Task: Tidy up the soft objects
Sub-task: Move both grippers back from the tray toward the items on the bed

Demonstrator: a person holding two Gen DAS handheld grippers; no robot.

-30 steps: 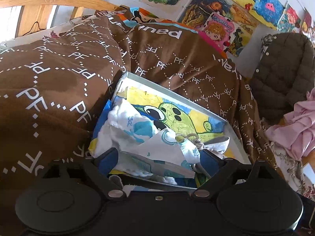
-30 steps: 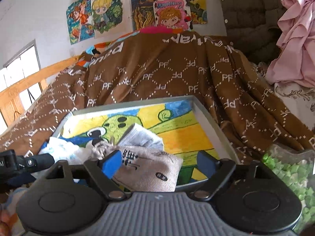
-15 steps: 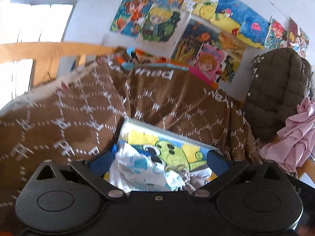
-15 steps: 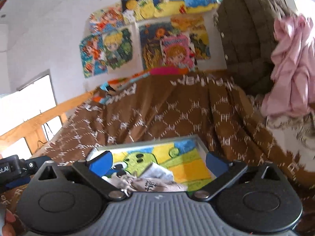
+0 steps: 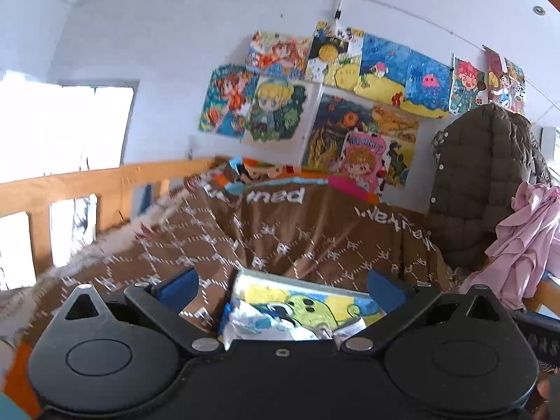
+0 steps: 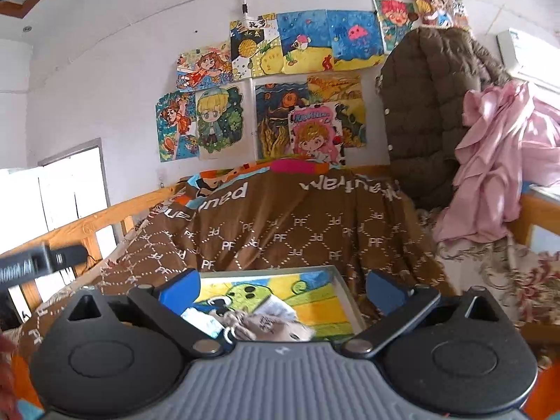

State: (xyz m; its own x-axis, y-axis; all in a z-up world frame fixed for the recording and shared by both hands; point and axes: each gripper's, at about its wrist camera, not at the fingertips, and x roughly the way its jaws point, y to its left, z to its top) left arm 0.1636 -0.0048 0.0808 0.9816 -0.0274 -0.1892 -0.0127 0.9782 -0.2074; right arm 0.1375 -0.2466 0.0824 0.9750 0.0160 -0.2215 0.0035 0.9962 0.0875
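Observation:
A shallow tray with a green cartoon picture (image 5: 301,285) (image 6: 336,280) lies on a brown blanket. In it lie a white and blue cloth (image 5: 259,322) (image 6: 199,318) and a beige sock with dark print (image 6: 269,325), with a white ribbed cloth (image 6: 276,306) beside it. My left gripper (image 5: 281,285) is open and empty, raised above the tray's near edge. My right gripper (image 6: 281,285) is open and empty too, raised above the tray. Both housings hide the tray's near part.
The brown blanket (image 6: 280,231) covers a bed with a wooden rail (image 5: 87,182) on the left. A brown padded jacket (image 6: 427,112) and a pink cloth (image 6: 497,161) hang at the right. Drawings (image 5: 315,105) cover the wall.
Both grippers have lifted up and back from the tray and opened wider. The white and blue cloth and the beige sock stay in the tray.

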